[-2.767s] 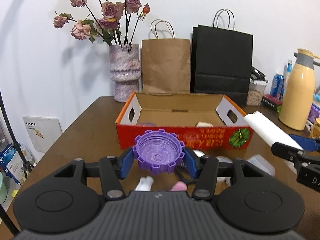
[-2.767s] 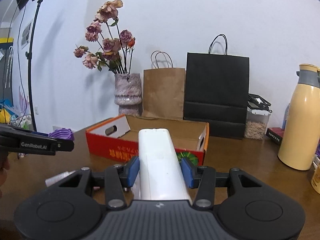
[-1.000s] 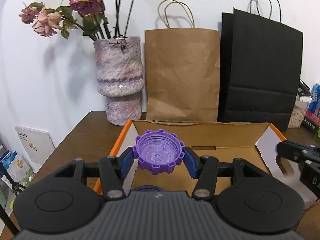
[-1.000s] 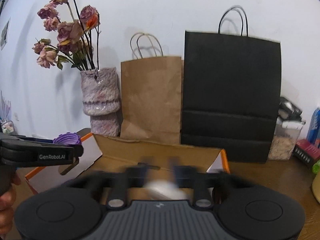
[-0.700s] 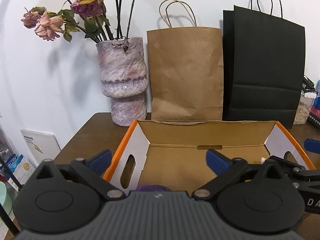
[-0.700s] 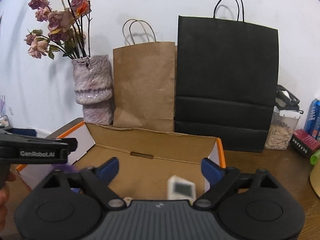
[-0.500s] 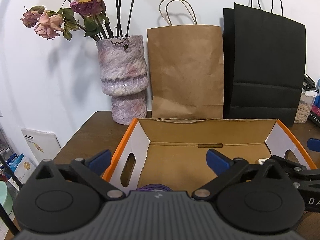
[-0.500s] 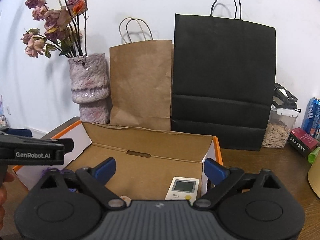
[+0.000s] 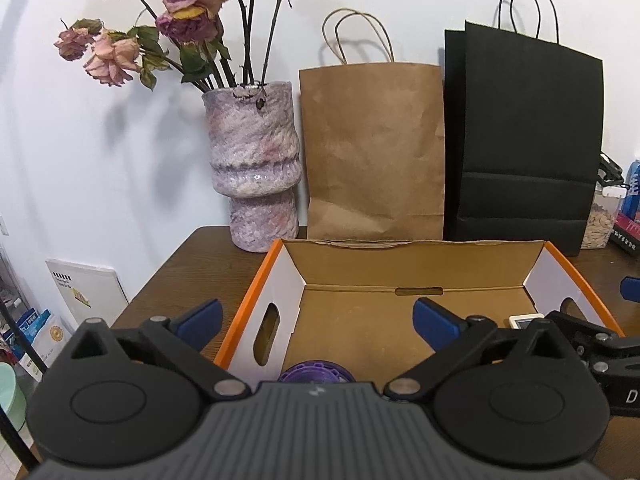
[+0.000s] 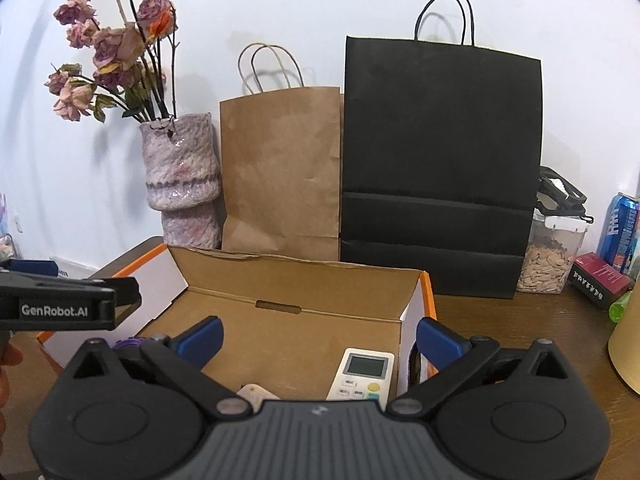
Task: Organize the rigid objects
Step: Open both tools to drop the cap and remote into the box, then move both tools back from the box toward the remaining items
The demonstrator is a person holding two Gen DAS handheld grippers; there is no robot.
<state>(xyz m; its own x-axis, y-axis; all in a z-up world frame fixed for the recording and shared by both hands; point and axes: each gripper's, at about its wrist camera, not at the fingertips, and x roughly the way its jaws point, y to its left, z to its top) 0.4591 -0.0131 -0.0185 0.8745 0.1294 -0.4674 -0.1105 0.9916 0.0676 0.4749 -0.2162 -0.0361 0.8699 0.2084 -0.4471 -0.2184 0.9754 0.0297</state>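
Both the left gripper and right gripper hang spread and empty over the box. The remote lies inside at lower centre, its long axis pointing away, just below the right gripper. The purple cap sits under the left one.

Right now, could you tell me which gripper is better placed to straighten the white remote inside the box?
Right, probably. The right gripper is open directly above the white remote at the cardboard box's right end. The left gripper, also open, hangs over the purple cap at the left end.
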